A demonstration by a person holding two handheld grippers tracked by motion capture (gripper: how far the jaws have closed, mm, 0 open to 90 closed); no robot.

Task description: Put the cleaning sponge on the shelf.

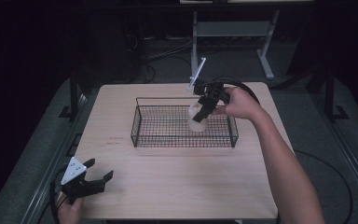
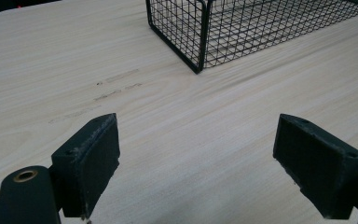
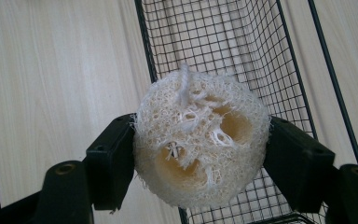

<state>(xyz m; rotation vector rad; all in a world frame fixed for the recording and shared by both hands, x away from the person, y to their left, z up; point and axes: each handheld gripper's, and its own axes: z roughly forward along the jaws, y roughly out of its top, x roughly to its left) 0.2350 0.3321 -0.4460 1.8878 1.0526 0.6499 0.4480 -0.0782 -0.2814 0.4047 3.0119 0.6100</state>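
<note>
Setting: a pale wooden table (image 1: 177,186) seen from above in a dim room, with dark floor around it.

Basket: a black wire basket (image 1: 142,125), long and shallow, stands near the middle of the table, toward the far side. Its mesh floor lets the wood show through.

Right gripper: the right gripper (image 1: 204,111) is held by a hand (image 1: 240,103) that reaches in from the right, with the forearm stretching back to the bottom edge. It points down over the right half of the basket.

Right gripper's jaws: they are clamped on a loofah sponge (image 3: 200,140), one black pad pressed into each side of it.

Sponge: pale cream, round and fibrous, with holes in its face and a short loop of string at its top. In the high view the sponge (image 1: 196,119) hangs within the basket's outline, right of centre; whether it touches the mesh floor cannot be told.

Left gripper: the left gripper (image 1: 95,179) sits at the near left corner of the table, held by a hand (image 1: 70,210) at the bottom edge, well apart from the basket.

Left gripper's jaws: they stand wide apart with bare wood between them; the basket's near corner (image 2: 198,65) lies ahead of them.
</note>
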